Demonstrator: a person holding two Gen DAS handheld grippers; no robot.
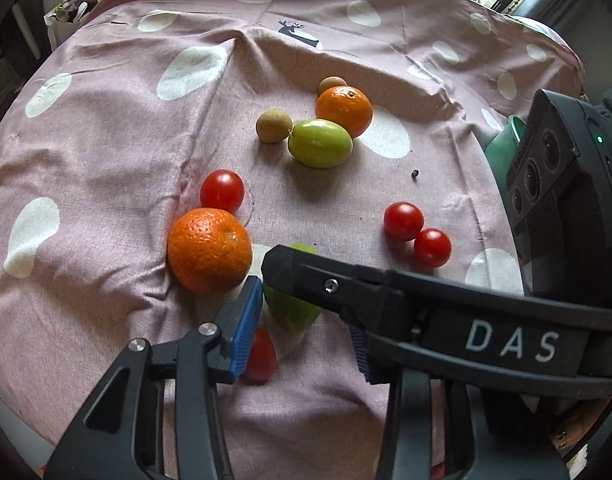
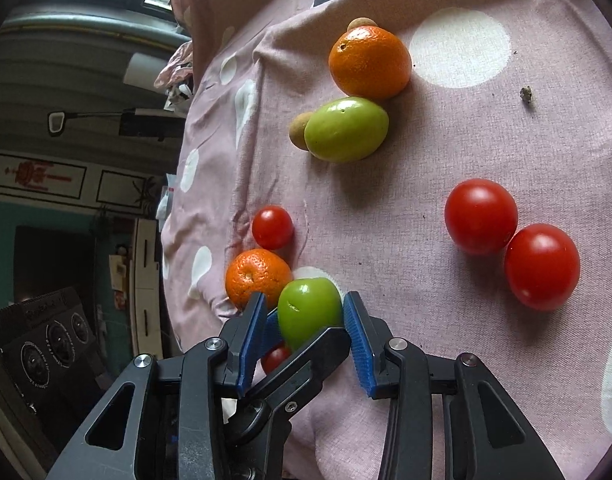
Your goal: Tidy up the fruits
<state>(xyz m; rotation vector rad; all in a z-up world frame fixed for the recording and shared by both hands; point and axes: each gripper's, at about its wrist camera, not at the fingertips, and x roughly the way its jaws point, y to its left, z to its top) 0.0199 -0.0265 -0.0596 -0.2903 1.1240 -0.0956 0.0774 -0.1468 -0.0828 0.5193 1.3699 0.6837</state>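
Observation:
A green fruit lies on the pink dotted cloth between the blue pads of my right gripper. Its right pad touches the fruit; on the other side a blue pad of my left gripper is wedged between the right gripper's left pad and the fruit. In the left wrist view my left gripper straddles the same green fruit. Its left pad is at the fruit's edge and its right pad stands apart. The right gripper's black finger crosses over the fruit. An orange and a red tomato sit close by.
Farther back lie a second orange, another green fruit and two small brown fruits. Tomatoes lie at the left and as a pair on the right. A teal container stands at the right edge.

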